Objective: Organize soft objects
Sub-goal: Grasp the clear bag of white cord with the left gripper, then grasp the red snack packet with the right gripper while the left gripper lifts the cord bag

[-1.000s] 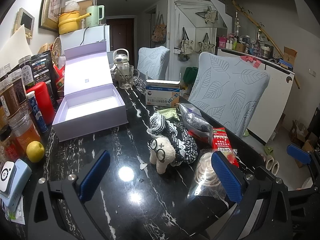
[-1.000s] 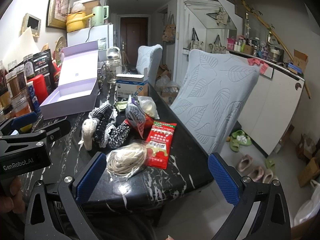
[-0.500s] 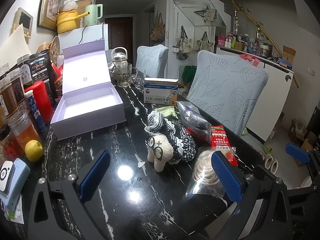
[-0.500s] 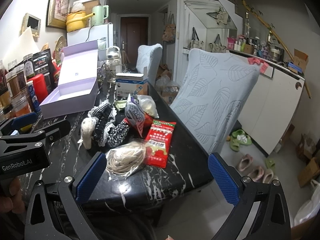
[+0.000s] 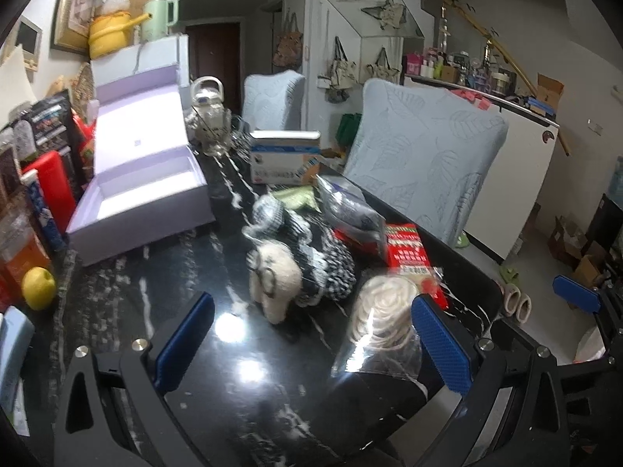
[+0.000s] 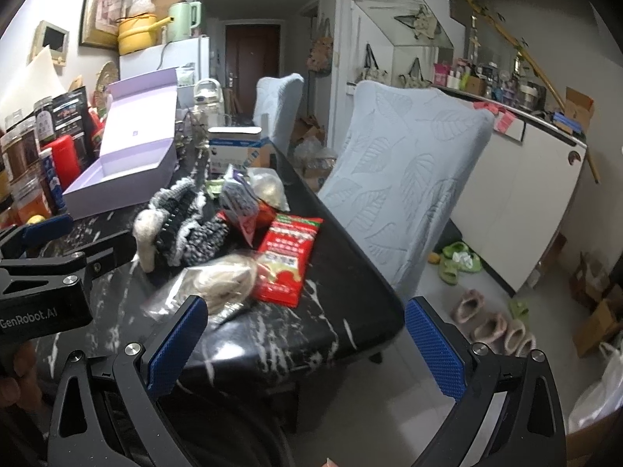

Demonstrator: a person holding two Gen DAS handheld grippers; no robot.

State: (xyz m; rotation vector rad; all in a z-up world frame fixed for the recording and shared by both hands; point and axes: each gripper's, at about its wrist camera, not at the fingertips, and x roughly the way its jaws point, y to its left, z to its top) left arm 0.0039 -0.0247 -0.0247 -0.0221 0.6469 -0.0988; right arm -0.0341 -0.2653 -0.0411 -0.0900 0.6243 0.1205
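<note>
A cream plush toy (image 5: 274,278) in a black-and-white checked knit (image 5: 323,268) lies mid-table, also seen as the plush toy (image 6: 146,229) in the right wrist view. A clear bag of pale cord (image 5: 383,315) lies to its right, the same bag (image 6: 222,278) just beyond my right gripper's left finger. An open lilac box (image 5: 144,190) stands at the left, empty. My left gripper (image 5: 311,344) is open, close in front of the plush. My right gripper (image 6: 305,344) is open over the table's near corner, holding nothing.
A red snack packet (image 6: 290,258), a dark foil pouch (image 5: 350,210) and a blue-white carton (image 5: 284,155) crowd the table's right side. Jars, a red bottle (image 5: 52,190) and a lemon (image 5: 38,288) line the left edge. Two covered chairs (image 6: 405,183) stand along the right.
Both grippers have moved forward toward the plush and the cord bag, which now look nearer and blurred. Both stay open; nothing on the table has moved.
</note>
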